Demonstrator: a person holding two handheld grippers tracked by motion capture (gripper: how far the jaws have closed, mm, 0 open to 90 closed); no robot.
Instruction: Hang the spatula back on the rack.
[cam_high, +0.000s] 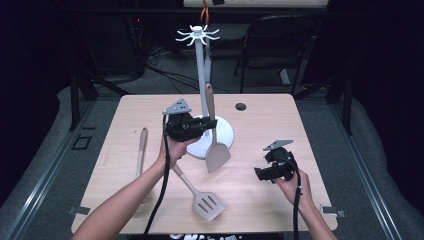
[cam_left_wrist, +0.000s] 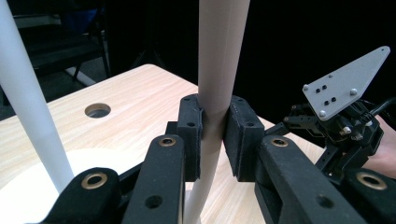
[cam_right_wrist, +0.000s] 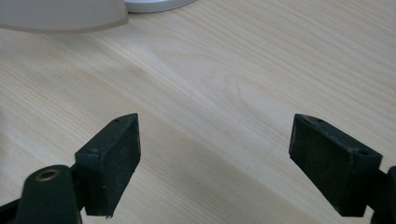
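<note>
- L gripper pinches the turner by its handle, jaws pressed on both sides; seen close in left gripper view.
- Turner hangs near-upright, blade down, over the table, just in front of the white rack w/ its round base.
- R gripper has jaws spread wide, nothing between, low over bare wood, well apart from turner.
- Slotted turner & spoon lie flat on table nr the L forearm.
</note>
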